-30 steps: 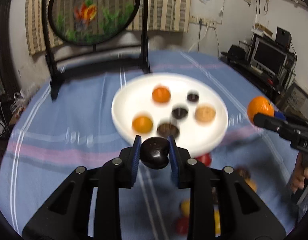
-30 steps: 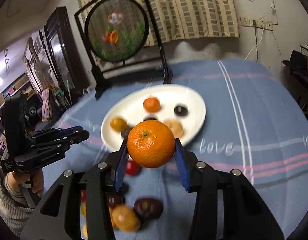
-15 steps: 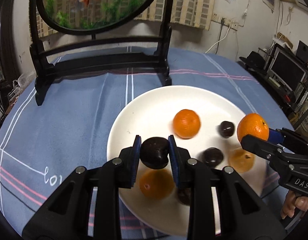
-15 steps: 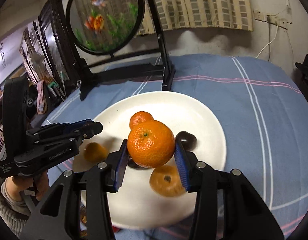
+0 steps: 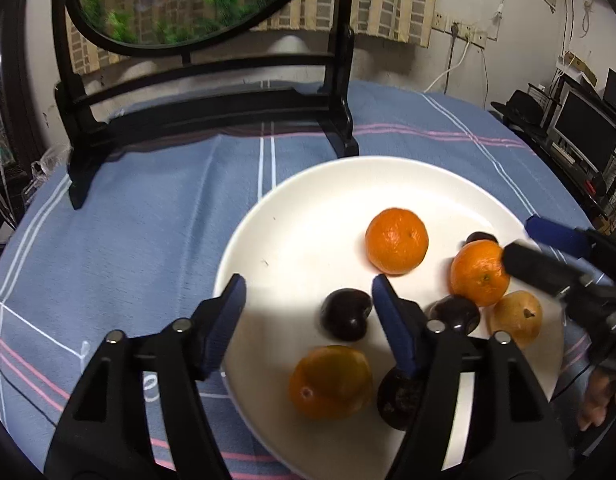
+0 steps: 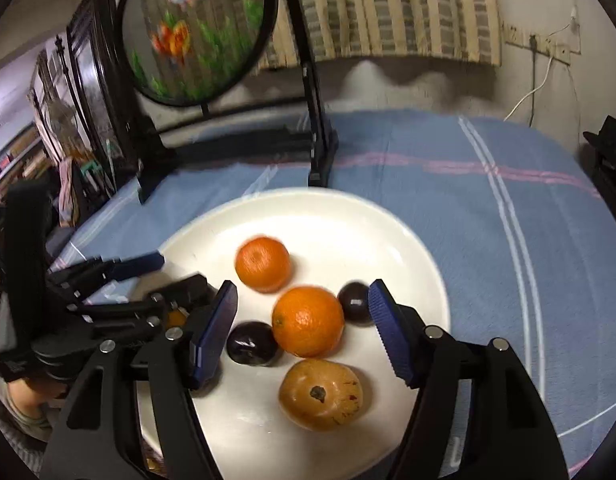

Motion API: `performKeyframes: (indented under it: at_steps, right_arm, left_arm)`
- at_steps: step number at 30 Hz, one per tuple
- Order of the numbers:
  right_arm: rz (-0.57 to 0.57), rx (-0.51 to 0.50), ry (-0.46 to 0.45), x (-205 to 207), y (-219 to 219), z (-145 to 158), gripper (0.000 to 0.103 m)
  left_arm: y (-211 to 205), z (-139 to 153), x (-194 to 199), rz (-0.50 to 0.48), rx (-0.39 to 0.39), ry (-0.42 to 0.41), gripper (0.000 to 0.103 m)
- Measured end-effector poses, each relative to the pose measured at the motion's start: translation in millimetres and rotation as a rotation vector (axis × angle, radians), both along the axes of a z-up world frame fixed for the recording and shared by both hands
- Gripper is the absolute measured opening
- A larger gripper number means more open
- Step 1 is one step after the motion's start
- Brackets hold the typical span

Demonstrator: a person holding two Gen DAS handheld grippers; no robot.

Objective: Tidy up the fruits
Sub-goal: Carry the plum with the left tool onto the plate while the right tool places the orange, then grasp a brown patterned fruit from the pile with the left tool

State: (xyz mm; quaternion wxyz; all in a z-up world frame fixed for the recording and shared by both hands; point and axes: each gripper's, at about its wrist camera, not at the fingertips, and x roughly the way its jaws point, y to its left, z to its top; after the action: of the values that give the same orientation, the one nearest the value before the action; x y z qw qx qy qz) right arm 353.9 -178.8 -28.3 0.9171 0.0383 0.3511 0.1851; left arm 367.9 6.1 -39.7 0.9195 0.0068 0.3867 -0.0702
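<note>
A white plate (image 5: 308, 208) on the blue cloth holds several fruits. In the left wrist view my left gripper (image 5: 308, 296) is open above the plate; a dark plum (image 5: 345, 314) lies between its fingers, free of them. Two oranges (image 5: 396, 240), a yellow-brown fruit (image 5: 516, 318) and more plums lie around. In the right wrist view my right gripper (image 6: 302, 304) is open over the plate (image 6: 347, 224); an orange (image 6: 308, 321) sits on the plate between its fingers, with a plum (image 6: 252, 343) and a brown spotted fruit (image 6: 320, 395) beside it.
A black stand with a round goldfish screen (image 5: 212, 92) stands on the table just behind the plate. The blue striped cloth (image 5: 128, 220) covers the table. Monitors and shelves (image 5: 583, 128) are off to the right. The left gripper's body (image 6: 88, 312) reaches in at the plate's left.
Both grippers have opened over the plate. The left let go of the dark plum and the right let go of the orange; both fruits now rest on the plate.
</note>
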Motion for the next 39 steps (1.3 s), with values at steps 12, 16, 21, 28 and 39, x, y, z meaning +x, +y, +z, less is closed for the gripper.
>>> performKeyframes:
  at_steps: [12,16,21,28,39]
  right_arm:
    - [-0.062,0.034,-0.076,-87.6,-26.5,31.3,0.102]
    - [-0.110,0.083,-0.029,-123.1,-52.8,6.9,0.102]
    - [-0.185,0.192,0.030,-130.2,-83.5,-2.8,0.102]
    - [-0.222,0.296,0.088,-125.7,-99.4,-4.7,0.102]
    - [-0.231,0.285,0.081,-127.7,-100.3,-2.4,0.102]
  left_arm:
    - [18.4,10.0,-91.7,0.017,-0.048,-0.036,0.098]
    - [4.8,2.0,-126.8,-0.038,-0.001,-0.032,0.098]
    - [-18.5,-4.1,-150.8,-0.094,0.103,-0.068,0.099]
    - [-29.8,-18.0,-131.1,-0.126,0.089,0.033,0.099]
    - [29.6,-13.8,-125.2,0.078,0.140,0.042,0.101]
